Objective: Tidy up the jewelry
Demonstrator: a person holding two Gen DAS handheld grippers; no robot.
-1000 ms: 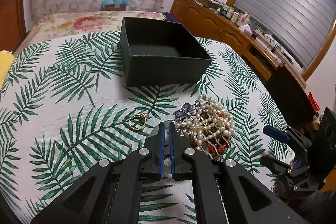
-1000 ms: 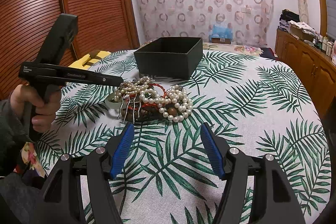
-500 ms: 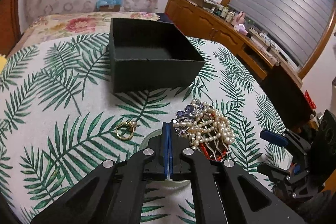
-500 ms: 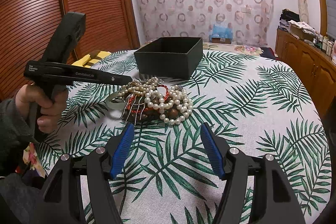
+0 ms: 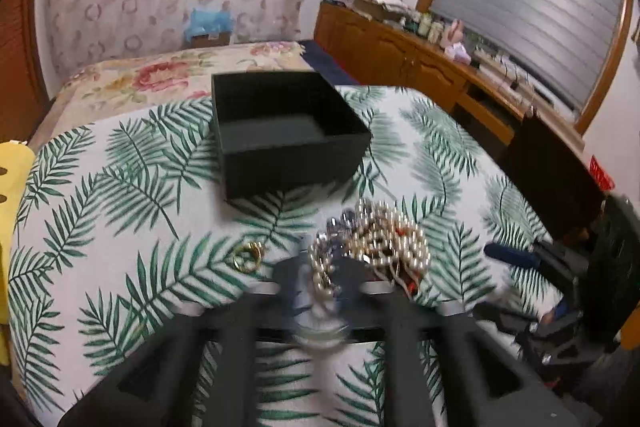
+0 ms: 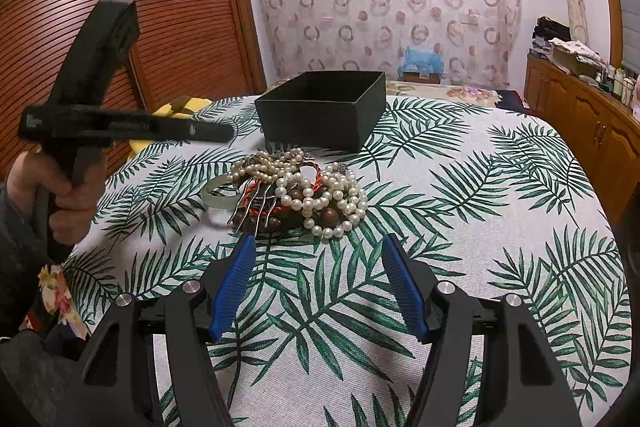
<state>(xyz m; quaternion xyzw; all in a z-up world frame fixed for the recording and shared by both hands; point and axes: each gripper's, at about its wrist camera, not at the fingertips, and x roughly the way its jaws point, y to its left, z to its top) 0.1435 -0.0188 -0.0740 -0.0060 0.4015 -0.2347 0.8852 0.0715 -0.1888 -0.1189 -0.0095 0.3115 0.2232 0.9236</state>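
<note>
A heap of jewelry (image 6: 298, 193) with pearl strands, brown beads, a red cord and a metal hair comb lies on the palm-print table. A pale green bangle (image 6: 220, 193) lies at its left edge. A gold ring (image 5: 248, 257) lies apart on the cloth. An open black box (image 5: 286, 131) stands behind the heap, also in the right wrist view (image 6: 322, 109). My left gripper (image 5: 320, 287) is blurred and lifted above the table (image 6: 224, 135); the bangle no longer sits between its fingers. My right gripper (image 6: 316, 281) is open and empty, just in front of the heap.
A yellow object (image 5: 12, 187) lies at the table's left edge. A floral bed (image 5: 160, 79) is behind the table. A wooden cabinet (image 5: 420, 67) with clutter runs along the right. A slatted wooden door (image 6: 120, 7) stands to the left.
My left gripper was shut on the bangle's edge, then let it go and rose up and back. The heap shifted slightly. My right gripper stayed still and open.
</note>
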